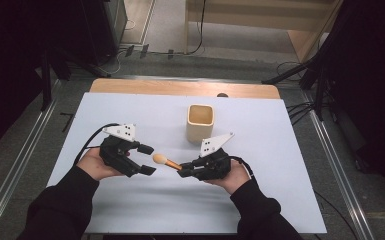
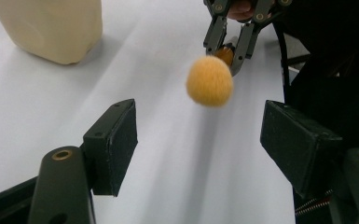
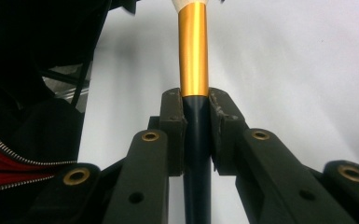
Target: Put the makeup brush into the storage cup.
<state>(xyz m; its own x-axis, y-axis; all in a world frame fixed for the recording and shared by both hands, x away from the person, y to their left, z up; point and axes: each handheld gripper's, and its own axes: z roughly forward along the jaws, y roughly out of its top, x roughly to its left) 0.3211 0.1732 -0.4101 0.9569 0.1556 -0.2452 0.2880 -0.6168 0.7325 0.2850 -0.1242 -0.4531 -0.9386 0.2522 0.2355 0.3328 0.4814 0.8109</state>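
A makeup brush (image 1: pixel 161 160) with a fluffy orange head, a gold ferrule and a dark handle is held level above the white sheet. My right gripper (image 1: pixel 184 173) is shut on its dark handle (image 3: pixel 196 140), just behind the gold ferrule (image 3: pixel 193 56). My left gripper (image 1: pixel 148 160) stands open just left of the brush head, jaws wide apart with nothing between them. In the left gripper view the brush head (image 2: pixel 210 81) hangs ahead of my open left gripper (image 2: pixel 200 140), with the right gripper (image 2: pixel 228 49) behind it. A beige square cup (image 1: pixel 200 122) stands upright behind the brush.
A white sheet (image 1: pixel 130 115) covers the table, and a strip of bare wood (image 1: pixel 180 88) runs along its far edge. The beige cup (image 2: pixel 51 28) sits at the upper left of the left gripper view. Metal rails run along both sides of the table.
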